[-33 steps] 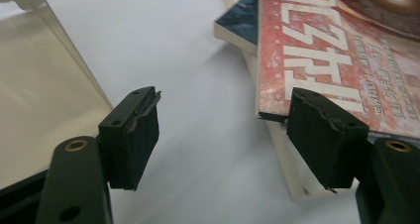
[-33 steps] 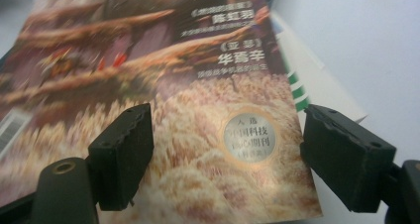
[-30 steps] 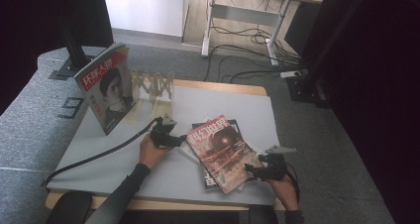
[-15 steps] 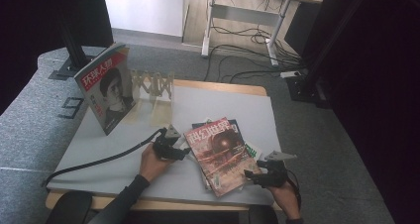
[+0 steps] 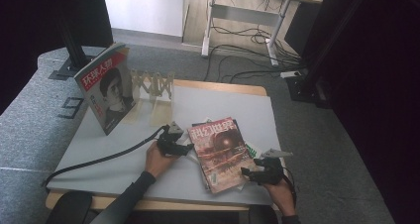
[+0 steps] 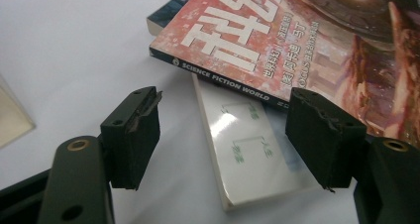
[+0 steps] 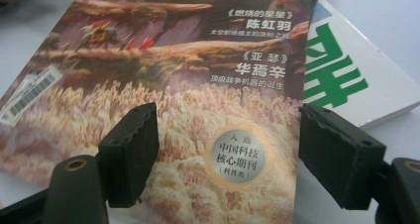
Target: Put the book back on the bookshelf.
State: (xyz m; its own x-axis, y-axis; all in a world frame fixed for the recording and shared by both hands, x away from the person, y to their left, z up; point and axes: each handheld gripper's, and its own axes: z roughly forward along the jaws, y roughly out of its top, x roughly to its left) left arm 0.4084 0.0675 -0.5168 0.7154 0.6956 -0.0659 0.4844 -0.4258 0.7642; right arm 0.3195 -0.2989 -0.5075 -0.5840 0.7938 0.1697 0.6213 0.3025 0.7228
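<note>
Both your hands had drawn nearer the table's front edge; your left gripper and right gripper stood released beside the red glossy science-fiction magazine.

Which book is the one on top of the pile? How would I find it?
Look at the grey table, near its front edge between the person's two hands. A small pile of books lies flat there, and the top magazine has a reddish cover with big white letters. The books under it are white and green, and another magazine stands upright far off.
</note>
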